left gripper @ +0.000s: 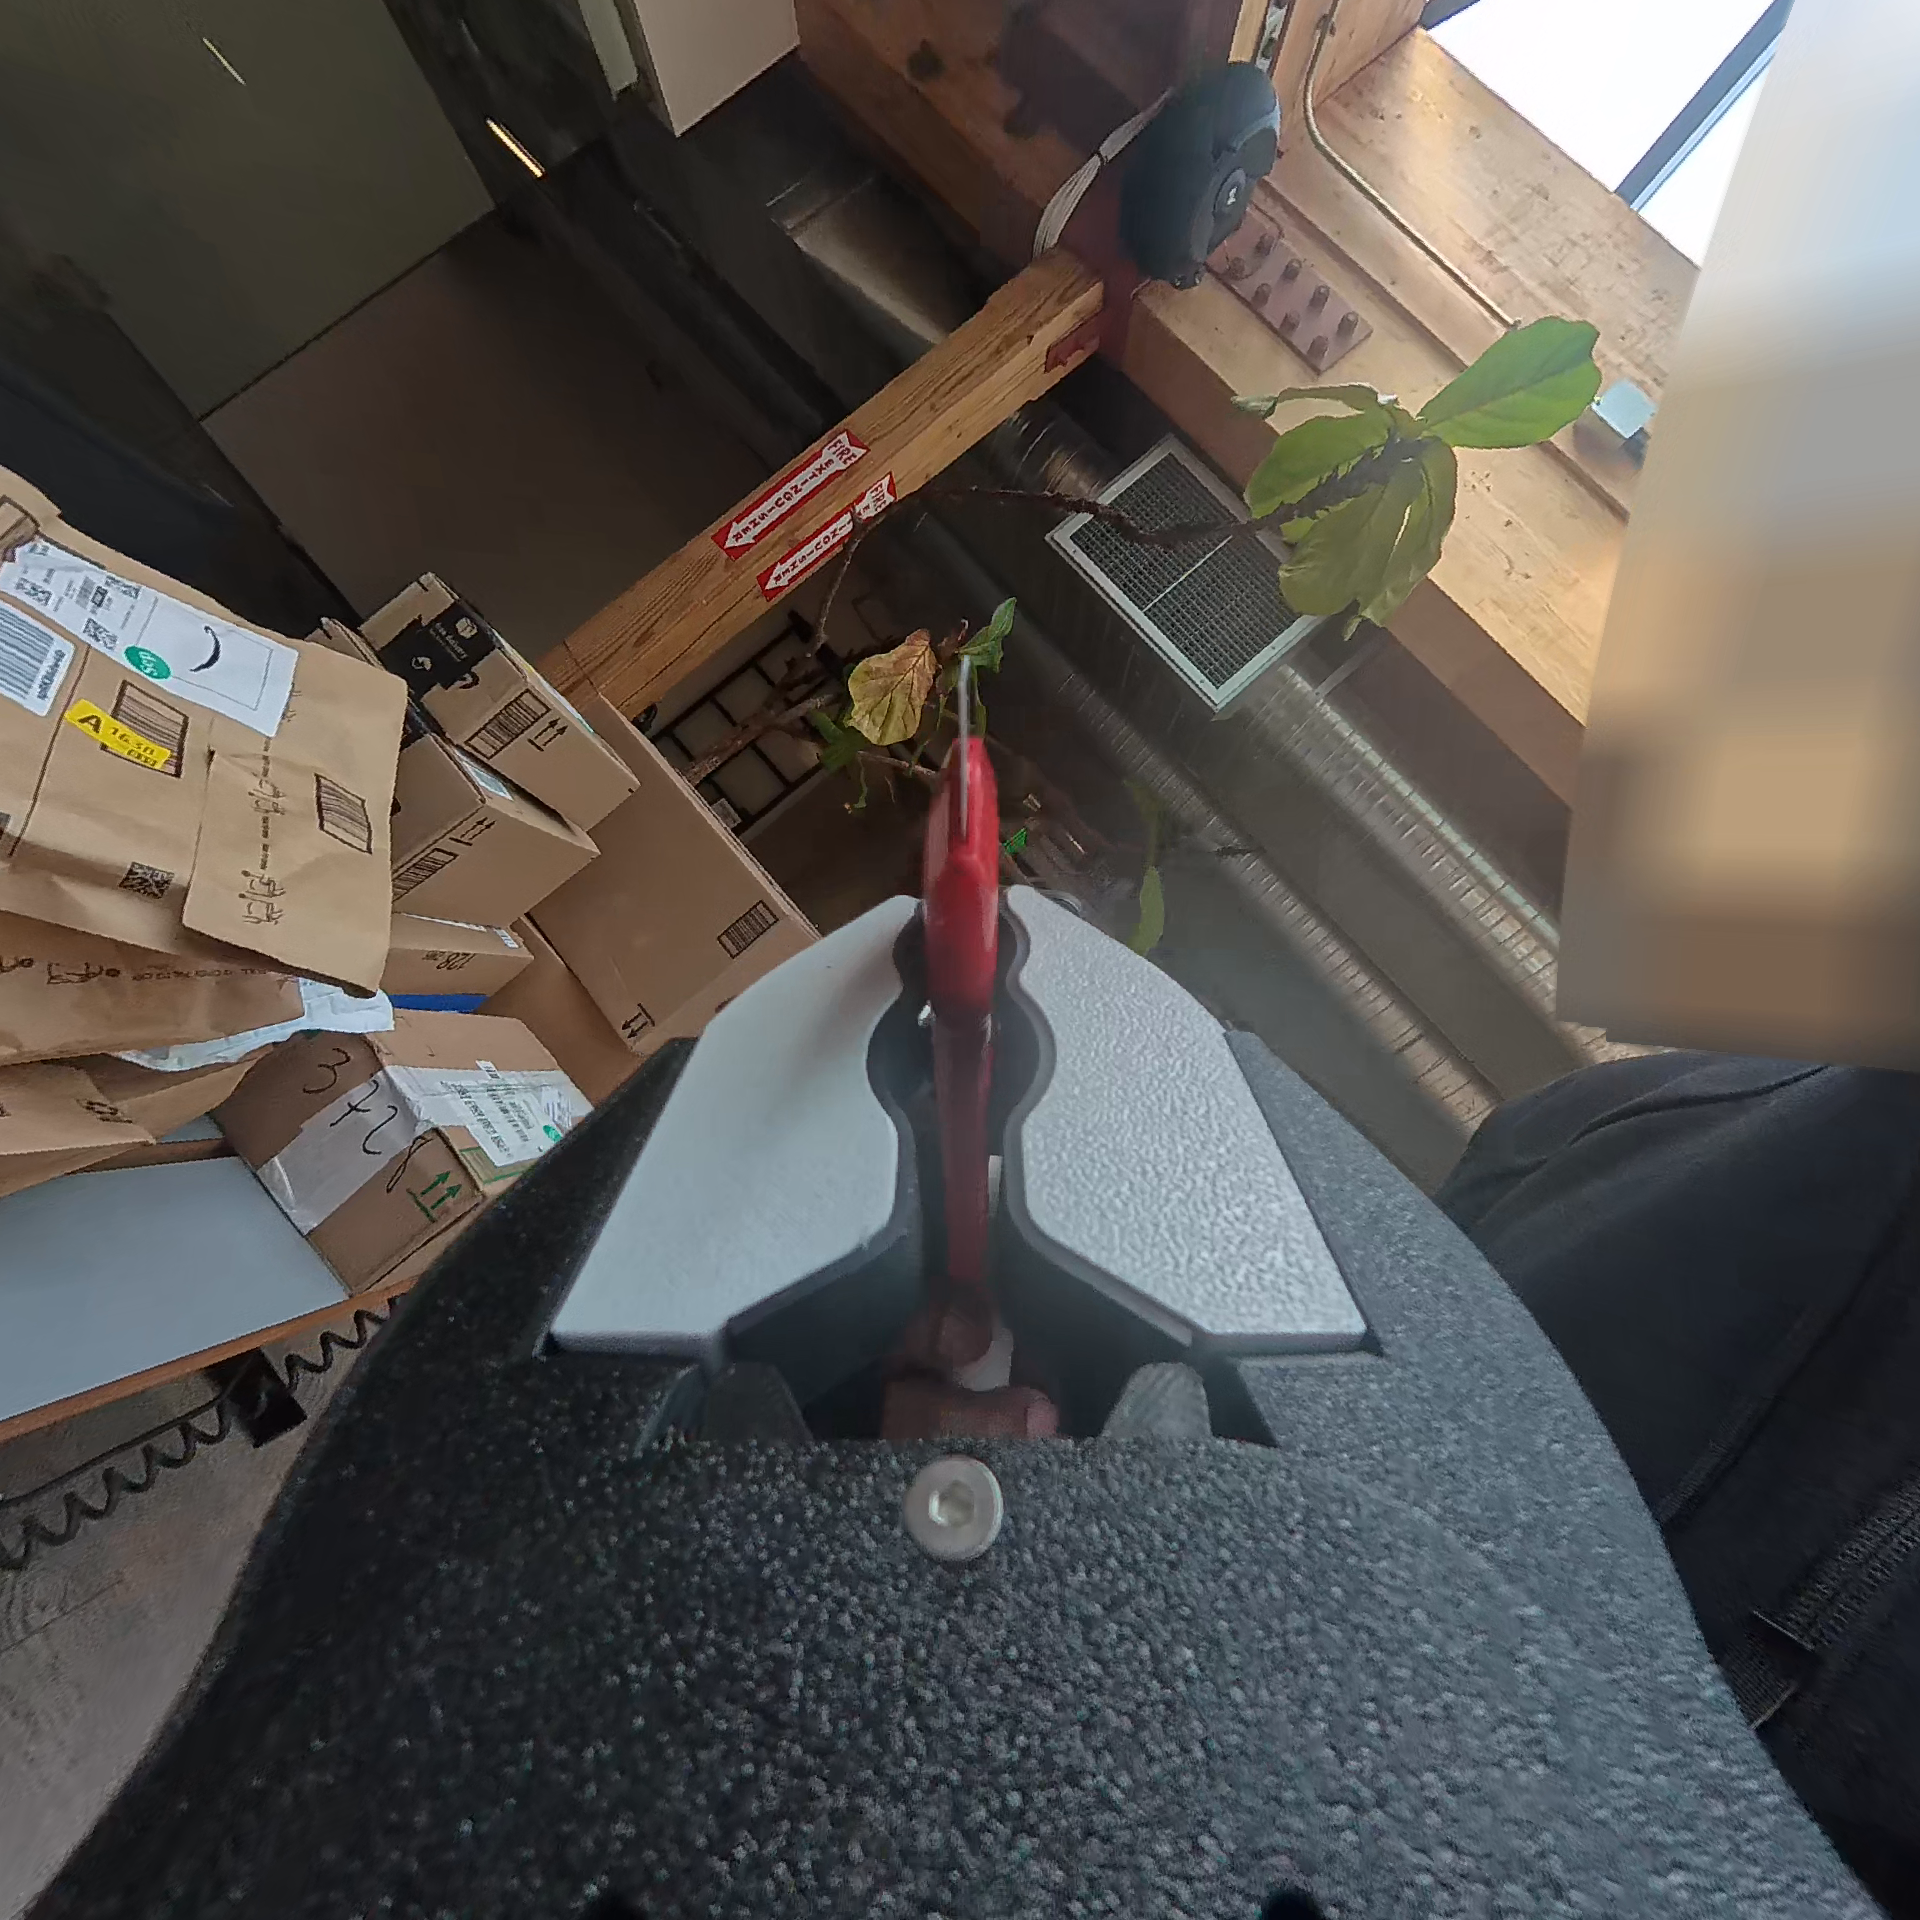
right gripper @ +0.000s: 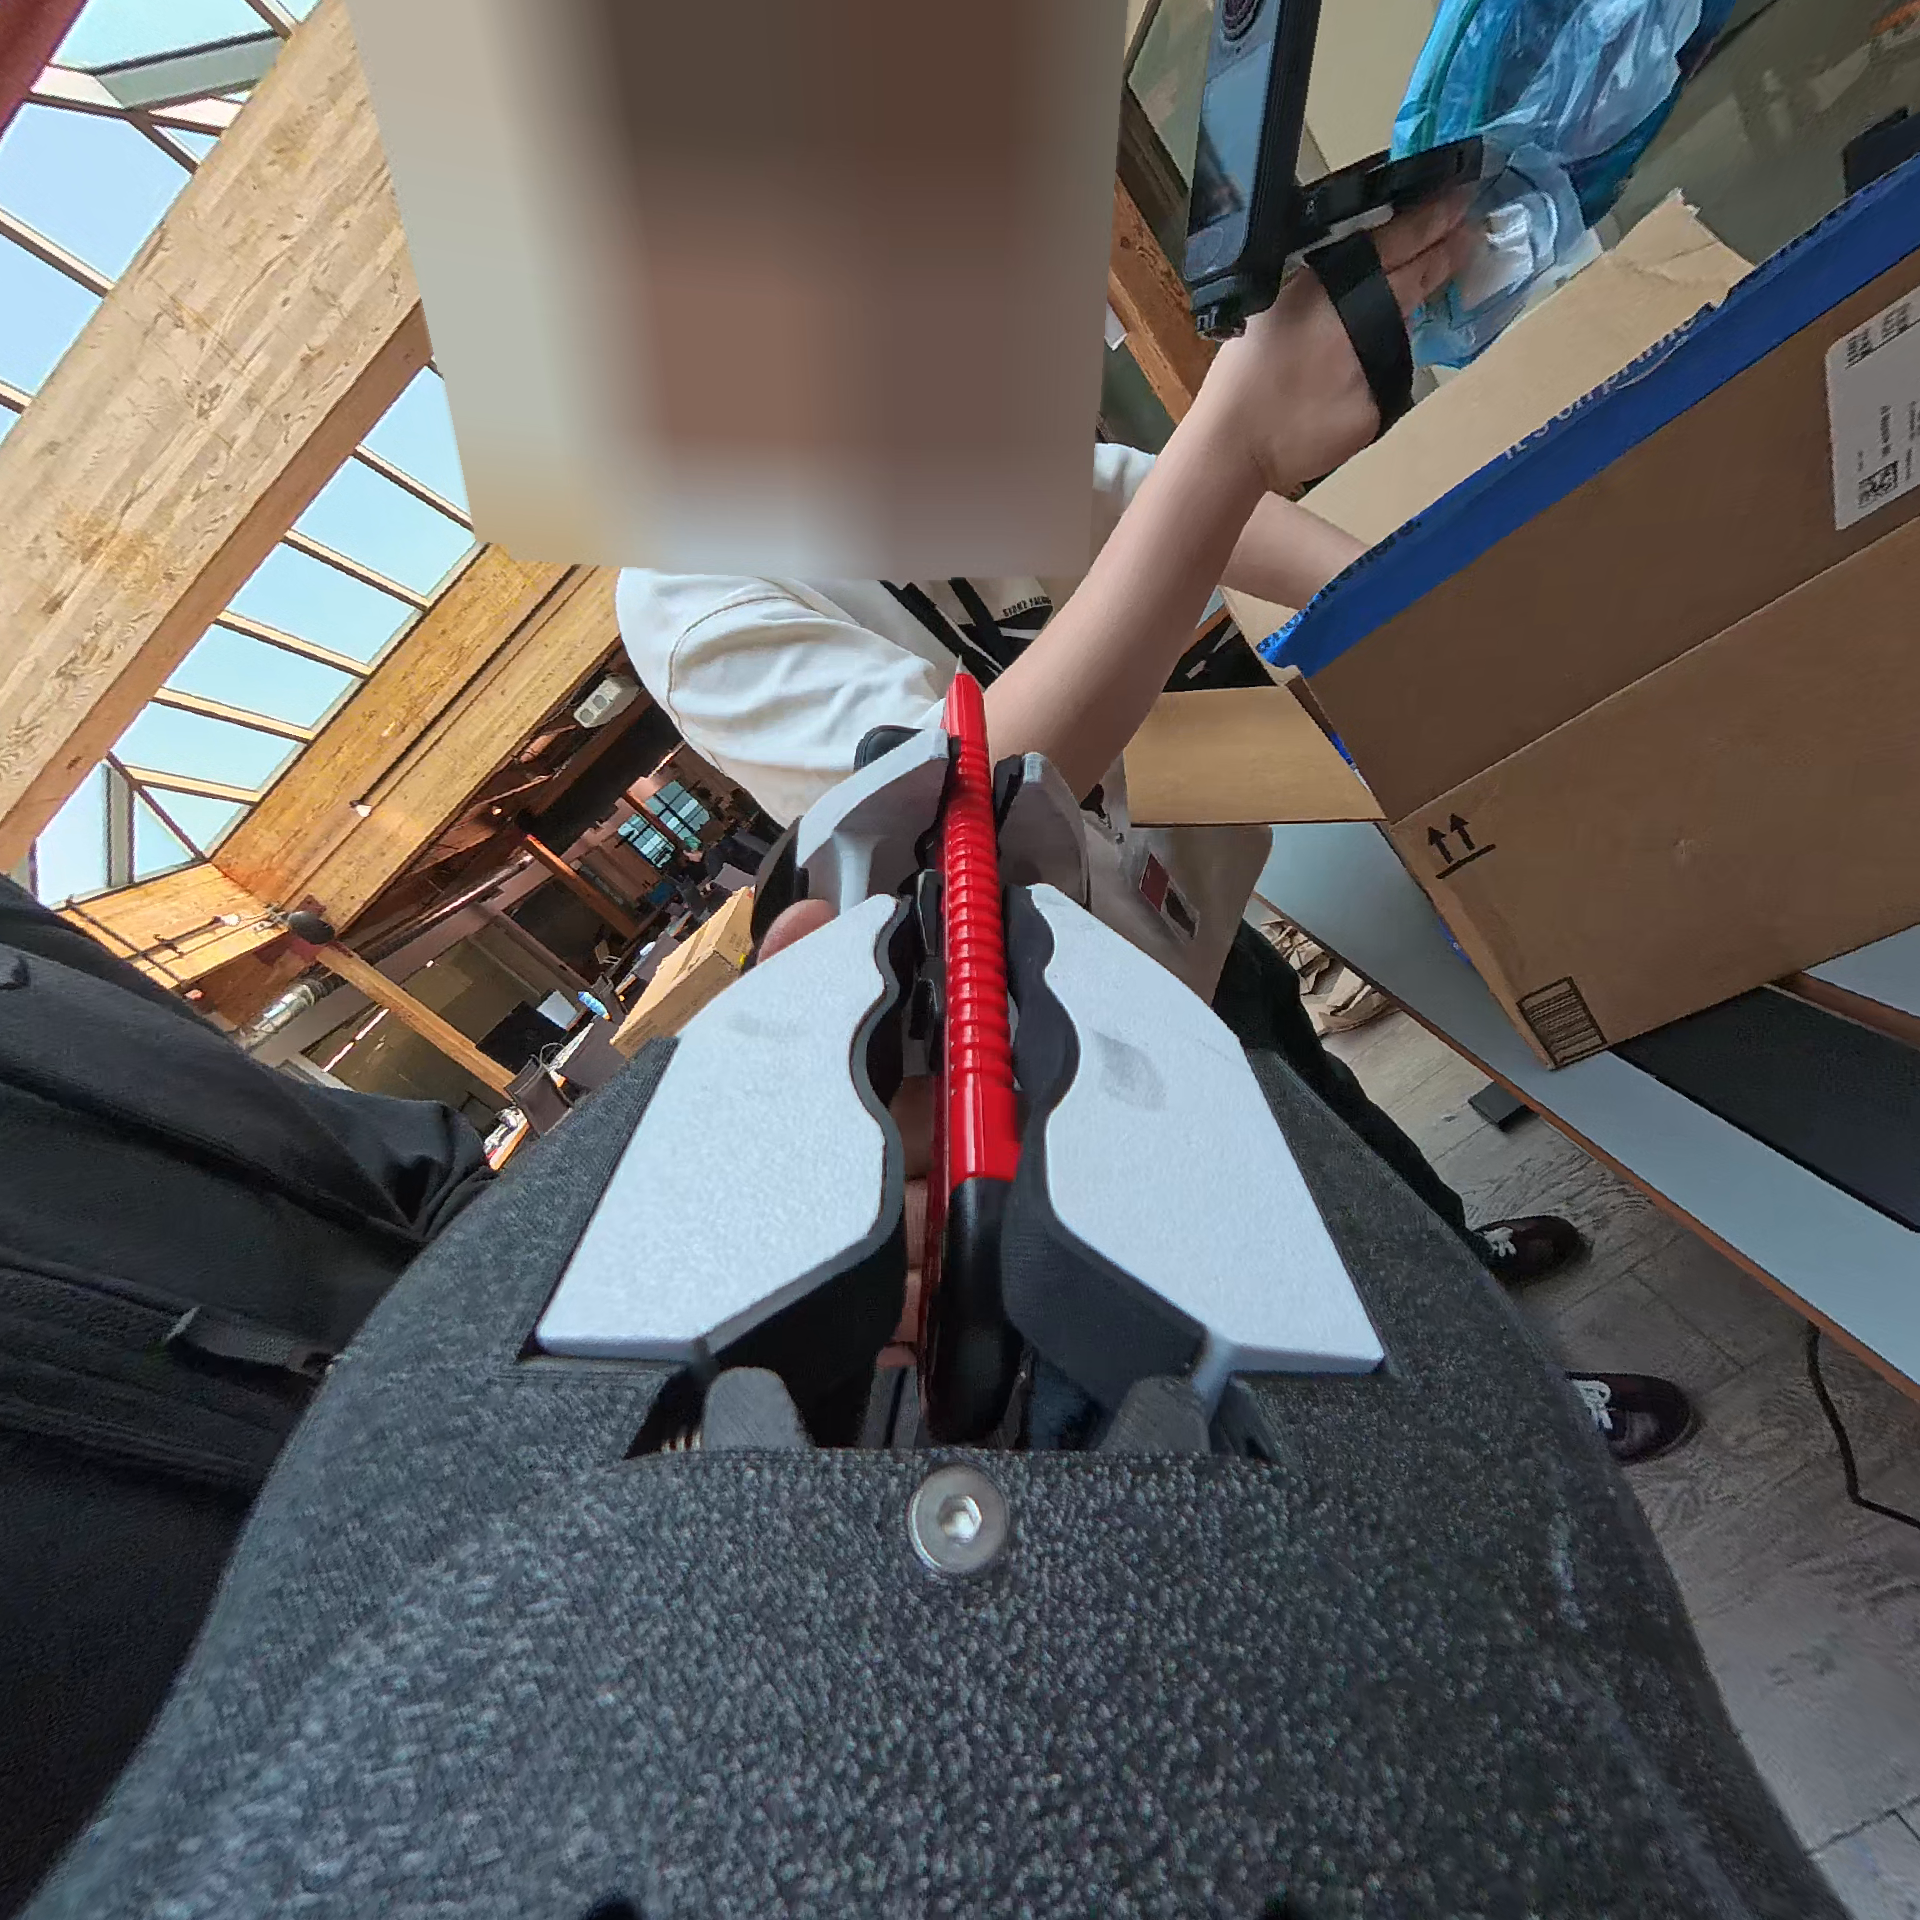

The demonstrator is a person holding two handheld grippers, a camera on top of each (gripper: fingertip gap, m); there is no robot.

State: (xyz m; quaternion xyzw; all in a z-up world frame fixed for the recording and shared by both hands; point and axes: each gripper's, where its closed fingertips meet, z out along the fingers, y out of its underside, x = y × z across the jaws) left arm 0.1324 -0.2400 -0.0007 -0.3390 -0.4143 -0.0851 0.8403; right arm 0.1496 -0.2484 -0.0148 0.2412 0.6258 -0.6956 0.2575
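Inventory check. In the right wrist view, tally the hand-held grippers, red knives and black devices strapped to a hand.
Hand-held grippers: 2 (right hand-held gripper, left hand-held gripper)
Red utility knife: 1, clamped by both
Black strapped device: 1
Total: 4

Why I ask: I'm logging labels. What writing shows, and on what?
I won't quote writing; it stands on:
Red stickers on the wooden beam.
White labels on the paper bags.
Handwritten marks on the taped box.
White label on the blue-taped box.
Red cutter in the right tongs: none seen.
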